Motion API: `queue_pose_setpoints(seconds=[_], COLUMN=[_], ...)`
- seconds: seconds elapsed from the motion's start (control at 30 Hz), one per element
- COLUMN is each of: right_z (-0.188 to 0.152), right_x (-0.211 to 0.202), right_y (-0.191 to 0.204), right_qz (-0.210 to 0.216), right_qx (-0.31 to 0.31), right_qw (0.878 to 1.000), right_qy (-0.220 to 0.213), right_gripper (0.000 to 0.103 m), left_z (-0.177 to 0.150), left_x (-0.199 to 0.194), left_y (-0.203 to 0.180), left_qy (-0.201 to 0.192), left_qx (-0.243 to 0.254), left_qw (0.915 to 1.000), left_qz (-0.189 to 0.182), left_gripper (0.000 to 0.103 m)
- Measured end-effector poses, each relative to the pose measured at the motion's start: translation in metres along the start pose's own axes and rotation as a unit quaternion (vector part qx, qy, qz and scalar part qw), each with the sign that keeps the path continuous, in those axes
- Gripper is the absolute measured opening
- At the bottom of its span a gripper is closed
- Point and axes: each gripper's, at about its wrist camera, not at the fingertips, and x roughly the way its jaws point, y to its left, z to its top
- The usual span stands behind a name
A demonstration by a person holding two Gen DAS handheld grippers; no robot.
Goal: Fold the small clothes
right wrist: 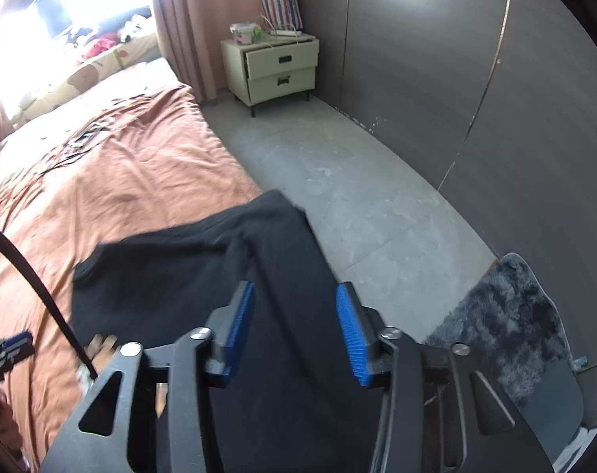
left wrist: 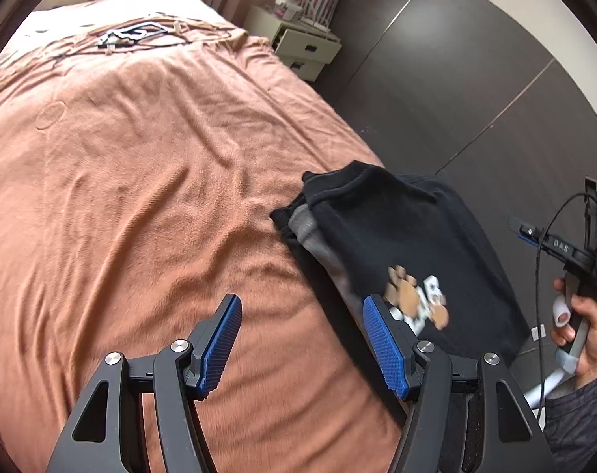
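Left gripper (left wrist: pixel 302 339): jaws spread wide, nothing between the blue pads (left wrist: pixel 221 345), hovering over the orange bedspread (left wrist: pixel 140 181). Right-hand pad's tip overlaps the black garment (left wrist: pixel 397 228) in the left wrist view; contact or not, can't tell.

Black garment: bunched at the bed's right edge, near side, partly hanging over toward the floor. Grey inner layer (left wrist: pixel 310 228) peeking out on its left side; cartoon print (left wrist: pixel 415 301) w/ tan and white shapes, blurred, facing up near the left gripper.

Right gripper (right wrist: pixel 294 329): jaws apart too, not clamping anything, black cloth filling the space below and behind the fingers. Whether the pads touch the fabric can't be made out. Seen from the left wrist cam, person's hand (left wrist: pixel 582 331) wrapped round the handle at far right.

Background: cream nightstand (right wrist: pixel 277 67) w/ two drawers against a dark wall, striped bag (right wrist: pixel 282 6) on top, grey fluffy rug (right wrist: pixel 507 315) on concrete floor (right wrist: pixel 338 181). Dark strappy item (left wrist: pixel 129 35) lying far up the bed, well apart from the garment.
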Motion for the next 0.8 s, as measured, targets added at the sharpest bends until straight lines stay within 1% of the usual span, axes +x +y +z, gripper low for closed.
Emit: queue_pose_setpoints(seconds=[0.03,0.07,0.1,0.17,0.2,0.23,0.27,0.3,0.37,0.47,0.5,0.57,0.7,0.8], right_z=[-0.008,-0.02,-0.03,-0.051,-0.063,-0.073,-0.084,-0.093,-0.11,-0.136,-0.146,-0.158,-0.197,-0.223], right_x=[-0.014,-0.033,-0.049,-0.078,-0.095,-0.107,-0.121,-0.129,-0.147,-0.176,-0.185,-0.198,-0.227,-0.246], right_y=[0.001,0.004,0.006,0.012,0.015,0.017,0.02,0.023,0.029,0.042,0.048,0.056,0.071,0.08], right_qz=[-0.001,-0.002,-0.005,-0.007,-0.008,-0.012,-0.019,-0.023,-0.025,-0.03,-0.026,-0.017,-0.005,0.001], right_qx=[-0.002,-0.007,-0.011,-0.016,-0.015,-0.014,-0.012,-0.013,-0.01,-0.007,-0.007,-0.005,-0.015,-0.016], right_qw=[1.0,1.0,1.0,0.999,0.998,0.998,0.997,0.997,0.996,0.994,0.993,0.993,0.992,0.991], right_qy=[-0.006,-0.018,-0.028,-0.047,-0.057,-0.063,-0.069,-0.074,-0.082,-0.104,-0.112,-0.119,-0.129,-0.134], right_gripper=[0.06,0.067,0.07,0.08,0.082,0.085,0.087,0.089,0.103,0.103,0.103,0.103,0.103,0.103], left_z=[-0.006,-0.011,-0.016,-0.029,-0.035,-0.043,-0.05,-0.057,-0.072,-0.096,-0.105,-0.121,-0.15,-0.169], left_x=[-0.011,-0.021,-0.032,-0.058,-0.069,-0.082,-0.095,-0.107,-0.129,-0.163,-0.174,-0.194,-0.229,-0.253], left_y=[-0.003,-0.007,-0.01,-0.019,-0.022,-0.026,-0.03,-0.033,-0.038,-0.044,-0.044,-0.042,-0.033,-0.026], left_qy=[-0.003,-0.005,-0.008,-0.022,-0.03,-0.041,-0.052,-0.06,-0.067,-0.082,-0.088,-0.095,-0.109,-0.117], left_qx=[0.002,0.004,0.006,0.016,0.022,0.031,0.039,0.046,0.057,0.074,0.078,0.078,0.074,0.069], left_qw=[1.0,1.0,0.9999,0.9996,0.9993,0.9987,0.9979,0.997,0.996,0.9937,0.9928,0.9923,0.991,0.9907], left_qz=[0.001,0.001,0.001,-0.002,-0.001,0.003,0.008,0.012,0.015,0.021,0.022,0.02,0.021,0.015], left_gripper=[0.066,0.066,0.068,0.08,0.091,0.099,0.102,0.103,0.103,0.103,0.103,0.103,0.103,0.103])
